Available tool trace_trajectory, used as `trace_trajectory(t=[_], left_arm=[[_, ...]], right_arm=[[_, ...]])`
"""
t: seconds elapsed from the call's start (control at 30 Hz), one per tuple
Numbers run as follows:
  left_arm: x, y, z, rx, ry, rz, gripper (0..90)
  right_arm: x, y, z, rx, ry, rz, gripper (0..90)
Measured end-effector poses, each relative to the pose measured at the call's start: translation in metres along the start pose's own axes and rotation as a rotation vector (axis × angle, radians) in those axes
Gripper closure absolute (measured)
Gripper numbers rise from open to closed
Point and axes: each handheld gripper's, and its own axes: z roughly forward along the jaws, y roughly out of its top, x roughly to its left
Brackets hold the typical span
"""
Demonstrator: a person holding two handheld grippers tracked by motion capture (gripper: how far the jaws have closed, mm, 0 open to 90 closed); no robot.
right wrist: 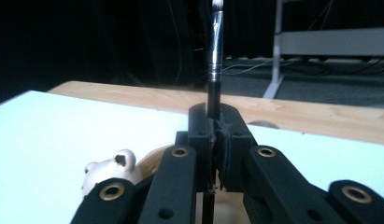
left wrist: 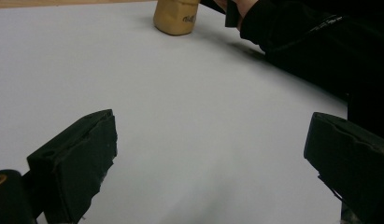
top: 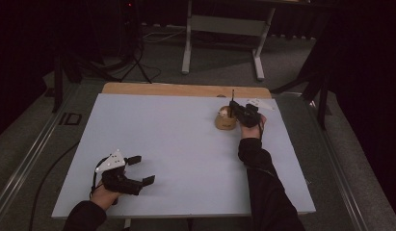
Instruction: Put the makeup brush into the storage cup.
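Right gripper (right wrist: 216, 135): jaws closed on a thin brush (right wrist: 214, 60). The brush stands upright between the pads, black handle below, metal ferrule above, bristle tip at the top. In the high view this gripper (top: 236, 109) sits at the far right part of the worktop (top: 186, 144), directly over a tan cup (top: 225, 120), with the brush (top: 232, 95) pointing straight up above it. In the right gripper view the cup (right wrist: 157, 161) lies just below and behind the jaws, and a small white animal-shaped figure (right wrist: 110, 170) sits at its rim on the left. Whether the lower end of the brush reaches into the cup cannot be told; the jaws hide it.

Left gripper (top: 140, 169): jaws wide apart, nothing between them. It rests low over the near left corner of the worktop, well apart from the cup. Its own view shows the two black pads (left wrist: 77, 163) spread to either side over bare white surface, with the cup (left wrist: 175, 18) far off at the top and the dark sleeve (left wrist: 311, 51) of the other arm to the right of it.

Worktop: white sheet, wooden edge (top: 186, 89) along the far side.
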Motion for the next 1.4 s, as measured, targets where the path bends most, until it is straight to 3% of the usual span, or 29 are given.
trace_trajectory(t=[0.17, 0.23, 0.4, 0.67, 0.8, 1.0, 1.4], left_arm=[[-0.001, 0.000, 0.001, 0.003, -0.007, 0.001, 3.1], [0.000, 0.000, 0.001, 0.004, -0.007, 0.001, 3.1], [0.000, 0.001, 0.001, 0.004, -0.008, 0.001, 3.0], [-0.001, 0.002, 0.001, 0.001, -0.008, 0.006, 3.0], [0.000, 0.003, 0.002, 0.000, -0.011, 0.008, 3.0], [-0.002, 0.004, 0.002, 0.001, -0.015, 0.016, 3.0], [-0.004, 0.006, 0.003, 0.002, -0.020, 0.036, 2.9]], right_arm=[[0.002, 0.002, -0.002, -0.001, -0.001, -0.015, 66.6], [0.002, 0.005, -0.005, -0.011, -0.010, -0.003, 54.7], [0.000, 0.016, -0.010, 0.009, -0.013, 0.020, 36.1], [0.000, 0.038, -0.019, 0.074, 0.043, 0.021, 10.2], [0.002, 0.046, -0.026, 0.106, 0.067, 0.057, 10.1], [0.010, 0.055, -0.035, 0.178, 0.087, -0.008, 10.3], [0.018, 0.058, -0.060, 0.208, 0.110, -0.046, 10.3]])
